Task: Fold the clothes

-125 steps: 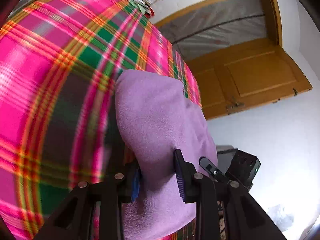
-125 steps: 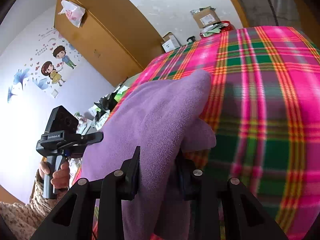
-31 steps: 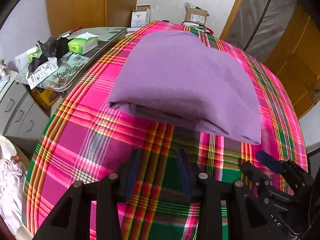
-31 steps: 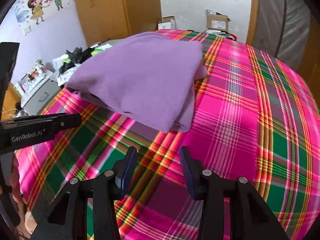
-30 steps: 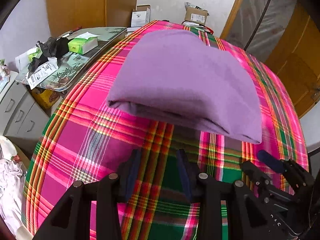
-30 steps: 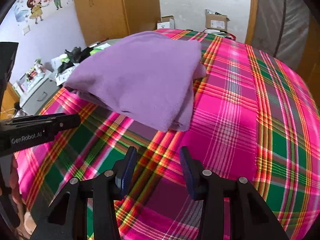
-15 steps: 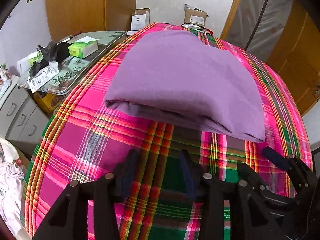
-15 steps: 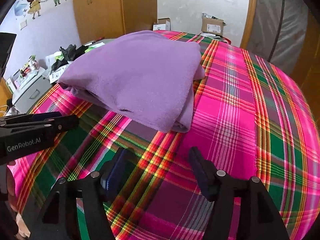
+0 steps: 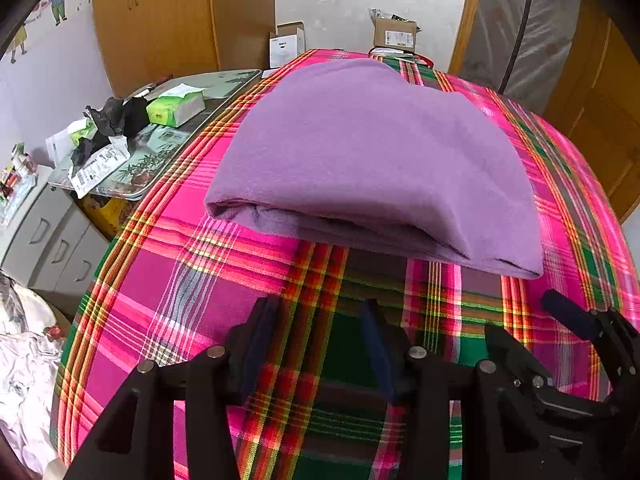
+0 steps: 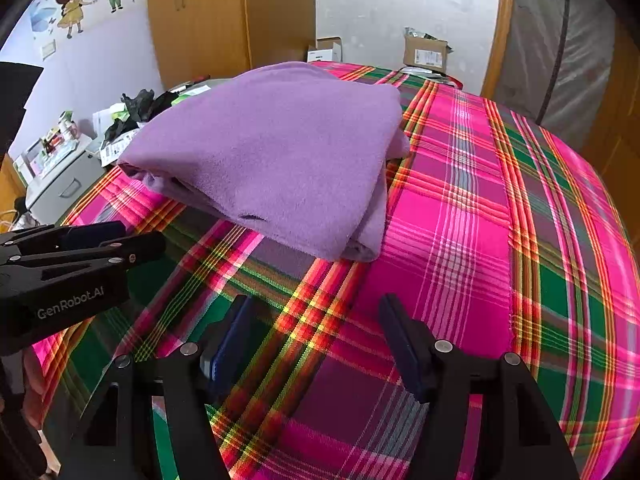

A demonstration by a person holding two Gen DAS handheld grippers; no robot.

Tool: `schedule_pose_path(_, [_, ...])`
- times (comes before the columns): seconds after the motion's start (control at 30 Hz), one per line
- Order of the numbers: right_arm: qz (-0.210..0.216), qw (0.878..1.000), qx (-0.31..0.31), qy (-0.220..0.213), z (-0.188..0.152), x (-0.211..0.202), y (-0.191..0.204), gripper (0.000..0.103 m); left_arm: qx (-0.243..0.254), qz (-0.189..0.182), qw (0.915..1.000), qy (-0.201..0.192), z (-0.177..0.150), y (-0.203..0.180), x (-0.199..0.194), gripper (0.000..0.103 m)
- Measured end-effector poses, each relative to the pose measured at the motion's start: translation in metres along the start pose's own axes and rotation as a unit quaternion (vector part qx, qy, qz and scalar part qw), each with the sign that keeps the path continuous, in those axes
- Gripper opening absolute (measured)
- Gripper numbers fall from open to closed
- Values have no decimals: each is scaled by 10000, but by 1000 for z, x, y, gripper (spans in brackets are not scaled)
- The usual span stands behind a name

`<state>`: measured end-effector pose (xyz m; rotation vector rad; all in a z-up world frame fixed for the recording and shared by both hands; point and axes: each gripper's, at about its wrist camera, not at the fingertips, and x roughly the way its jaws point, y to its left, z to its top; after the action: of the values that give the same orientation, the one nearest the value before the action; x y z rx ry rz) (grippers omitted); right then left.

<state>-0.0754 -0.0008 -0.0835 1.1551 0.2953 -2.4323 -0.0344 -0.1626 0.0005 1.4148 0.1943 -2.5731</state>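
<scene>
The left gripper [image 9: 316,312] is hovering over the plaid cloth [image 9: 192,280], and its jaws are opening, with nothing between them but the plaid below. The right gripper [image 10: 316,312] is hanging just beside it, jaws standing wide apart and empty, also pointing down at the plaid. Each gripper is showing in the other's view: the right one [image 9: 576,320] is poking in at the lower right of the left wrist view, and the left one [image 10: 80,240] is reaching in from the left of the right wrist view.

Just beyond both sets of fingertips, the purple garment [image 9: 372,160] is lying folded into a thick, flat bundle on the plaid, its stacked layers facing the grippers. Neither gripper is touching it.

Off the left edge of the plaid, a side table [image 9: 224,80] is carrying a green tissue pack [image 9: 176,108], black scraps and papers, above grey drawers [image 9: 52,236]. Farther back, a wooden wardrobe [image 9: 160,20] is standing against the wall, with cardboard boxes [image 9: 394,34] beyond the far end of the plaid and a wooden doorframe [image 9: 464,20] at the right.
</scene>
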Motion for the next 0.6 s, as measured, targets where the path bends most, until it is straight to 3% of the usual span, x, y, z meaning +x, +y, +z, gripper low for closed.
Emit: schedule_pose_path(0.6, [8, 10000, -10, -2, 0, 0, -1, 68, -115, -20, 9999, -96, -5, -1, -2, 54])
